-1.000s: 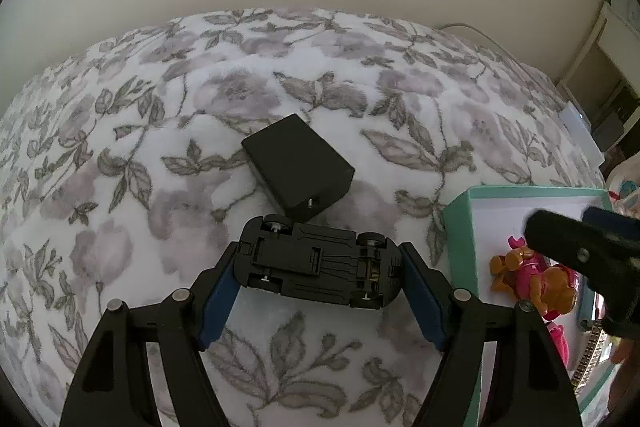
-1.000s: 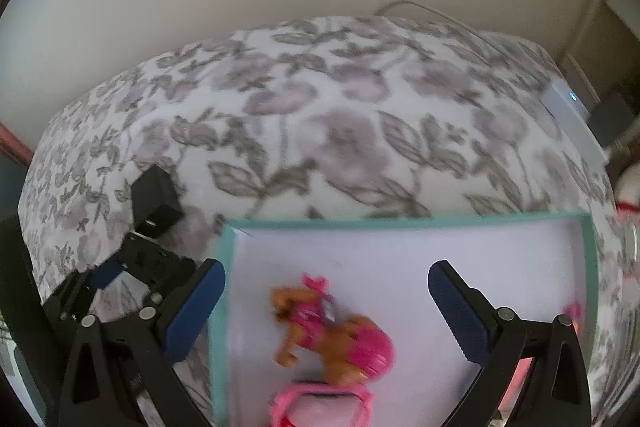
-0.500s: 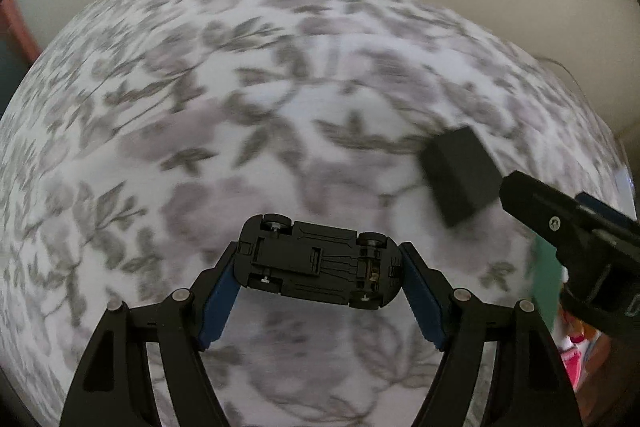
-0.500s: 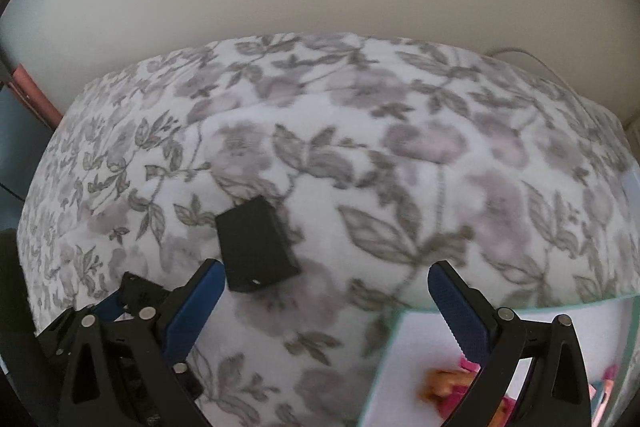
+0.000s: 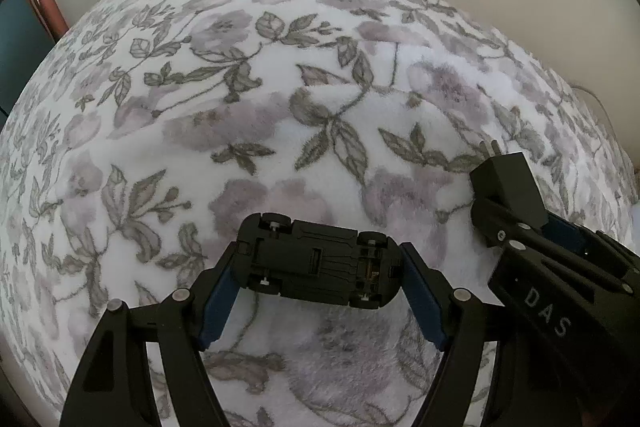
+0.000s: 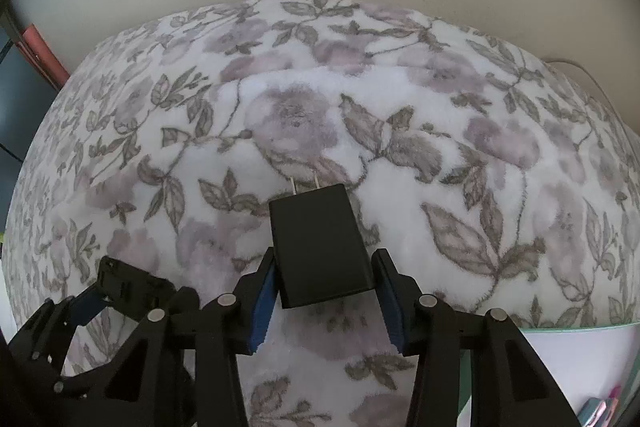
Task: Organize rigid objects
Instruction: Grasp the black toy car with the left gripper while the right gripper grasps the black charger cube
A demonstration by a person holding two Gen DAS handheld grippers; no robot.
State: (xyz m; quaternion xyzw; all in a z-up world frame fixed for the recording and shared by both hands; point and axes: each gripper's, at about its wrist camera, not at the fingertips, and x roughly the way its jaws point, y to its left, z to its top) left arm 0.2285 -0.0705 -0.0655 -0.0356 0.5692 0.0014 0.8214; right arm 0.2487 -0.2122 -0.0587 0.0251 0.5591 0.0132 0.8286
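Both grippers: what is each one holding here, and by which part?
Left gripper holds an upside-down black toy car by its front and rear ends. Right gripper, jaws just closing, clamps the black charger by its two sides, opposite its prongs.

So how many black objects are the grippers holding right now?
2. A black toy car, underside up, sits between the left gripper's fingers; a black plug-in charger block sits between the right gripper's.
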